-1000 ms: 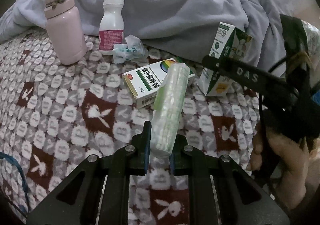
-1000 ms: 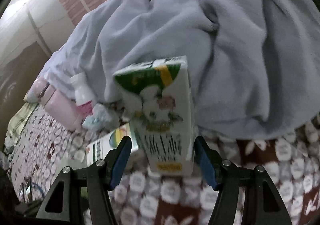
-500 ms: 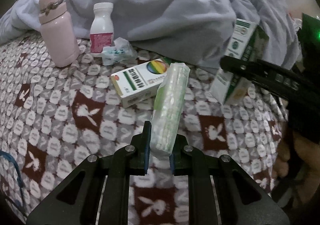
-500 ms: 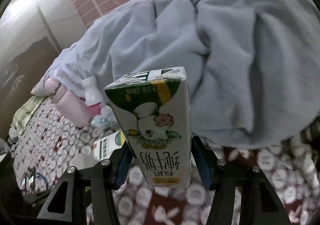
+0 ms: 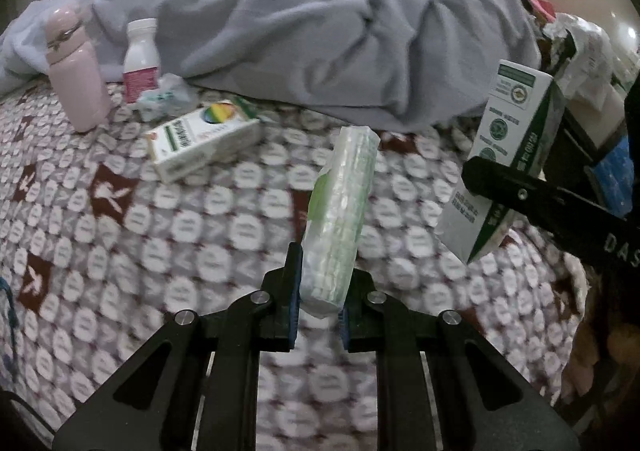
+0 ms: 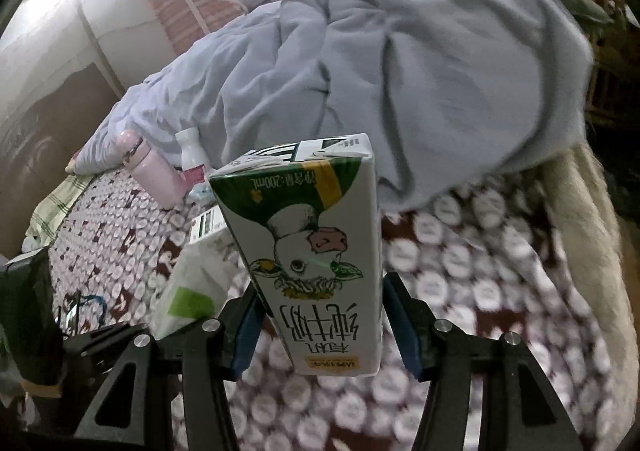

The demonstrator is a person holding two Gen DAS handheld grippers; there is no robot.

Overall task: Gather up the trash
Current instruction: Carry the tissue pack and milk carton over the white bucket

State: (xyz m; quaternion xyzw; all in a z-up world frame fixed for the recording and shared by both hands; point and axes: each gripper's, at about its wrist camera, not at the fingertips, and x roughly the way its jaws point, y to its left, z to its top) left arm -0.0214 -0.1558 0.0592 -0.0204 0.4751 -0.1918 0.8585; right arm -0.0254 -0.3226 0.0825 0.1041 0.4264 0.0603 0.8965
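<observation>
On the bed's patterned blanket (image 5: 120, 251) sit a pink flask (image 5: 76, 79), a white pill bottle (image 5: 140, 59), a crumpled wrapper (image 5: 164, 97) and a medicine box (image 5: 200, 143), with a grey duvet (image 5: 320, 31) heaped behind. The left hand-held gripper (image 5: 318, 291) is clamped on a tissue pack (image 5: 340, 219), white-green, raised off the bed. The right hand-held gripper (image 6: 320, 327) grips a milk carton (image 6: 316, 251), upside down, cow picture, "200mL" legible, above the blanket.

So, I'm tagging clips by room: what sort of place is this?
Most likely a bedroom: a rumpled grey duvet lies on a rabbit-print blanket, with a medicine box and pill bottle beside it.
</observation>
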